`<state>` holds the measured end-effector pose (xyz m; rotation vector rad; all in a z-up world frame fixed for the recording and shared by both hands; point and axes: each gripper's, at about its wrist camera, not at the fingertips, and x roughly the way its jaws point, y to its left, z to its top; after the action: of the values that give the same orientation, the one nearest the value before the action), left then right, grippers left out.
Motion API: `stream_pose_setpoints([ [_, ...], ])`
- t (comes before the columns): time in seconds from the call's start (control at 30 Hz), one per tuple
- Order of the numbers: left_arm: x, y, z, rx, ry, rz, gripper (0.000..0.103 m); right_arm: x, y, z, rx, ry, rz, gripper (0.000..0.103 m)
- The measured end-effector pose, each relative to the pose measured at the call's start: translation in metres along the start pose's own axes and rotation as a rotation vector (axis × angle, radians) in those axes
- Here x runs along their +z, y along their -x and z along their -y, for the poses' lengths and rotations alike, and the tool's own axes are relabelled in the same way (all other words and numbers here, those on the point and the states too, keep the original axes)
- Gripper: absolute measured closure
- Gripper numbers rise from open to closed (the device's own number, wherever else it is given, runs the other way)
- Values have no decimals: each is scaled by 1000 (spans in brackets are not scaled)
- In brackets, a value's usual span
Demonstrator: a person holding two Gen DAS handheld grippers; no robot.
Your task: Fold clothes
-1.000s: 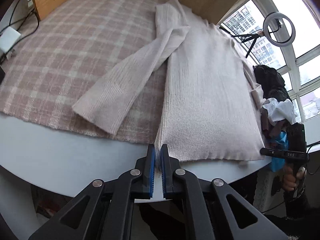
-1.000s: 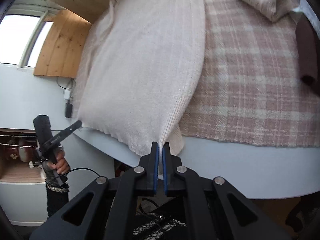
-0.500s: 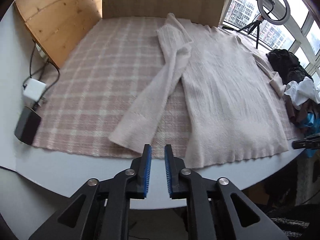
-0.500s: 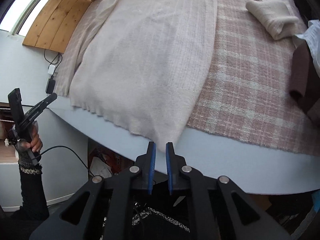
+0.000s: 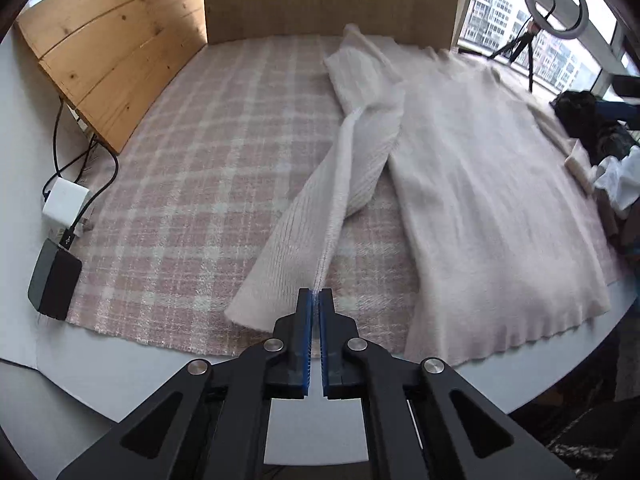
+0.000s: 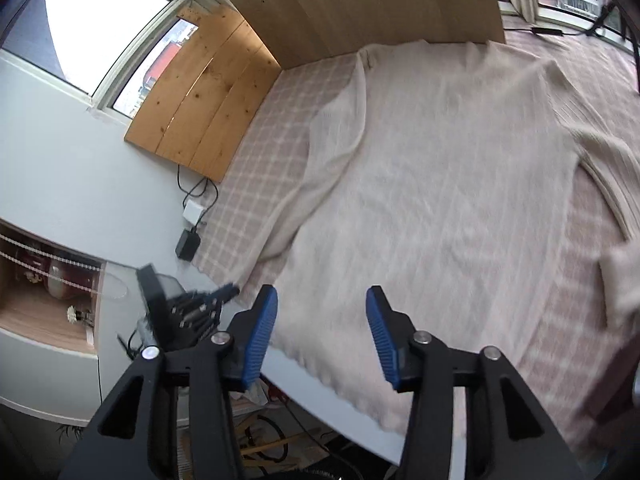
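Observation:
A cream knit sweater (image 5: 480,200) lies flat on the plaid blanket (image 5: 192,168), hem toward me. Its left sleeve (image 5: 320,220) runs diagonally down to the near edge. My left gripper (image 5: 315,296) is shut on the sleeve's cuff edge, which runs in between the blue pads. In the right wrist view the sweater (image 6: 440,160) fills the middle. My right gripper (image 6: 321,300) hovers open over the hem area with nothing between its fingers. The other sleeve (image 6: 608,168) trails off to the right. The left gripper (image 6: 188,304) shows blurred at the left.
A white charger (image 5: 64,200) and a black adapter (image 5: 54,284) with cables sit left of the blanket. Wooden panels (image 5: 112,60) stand behind. A pile of dark and white clothes (image 5: 600,132) lies at the right. The white table rim (image 5: 120,368) curves close below.
Both grippers let go of the sweater's hem corners. The left one moved left to the sleeve cuff and shut on it. The right one opened wide and swung over the sweater body.

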<state>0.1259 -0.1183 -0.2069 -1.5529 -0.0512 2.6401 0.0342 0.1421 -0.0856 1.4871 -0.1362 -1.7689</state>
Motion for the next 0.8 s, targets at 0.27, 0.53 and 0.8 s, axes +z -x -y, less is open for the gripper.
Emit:
stream_pose_setpoints([
  [0.27,5,42,58,-16,8,73,100,116,-129,22,-50,-61,-98,54],
  [0.53,-12,30,113,-49,-31,43,100,163,-220,27,-125,-29,-231,98],
  [0.8,-38,-1,133,-41,-65,-108,96,156,-198,42,-202,62,-246,92],
])
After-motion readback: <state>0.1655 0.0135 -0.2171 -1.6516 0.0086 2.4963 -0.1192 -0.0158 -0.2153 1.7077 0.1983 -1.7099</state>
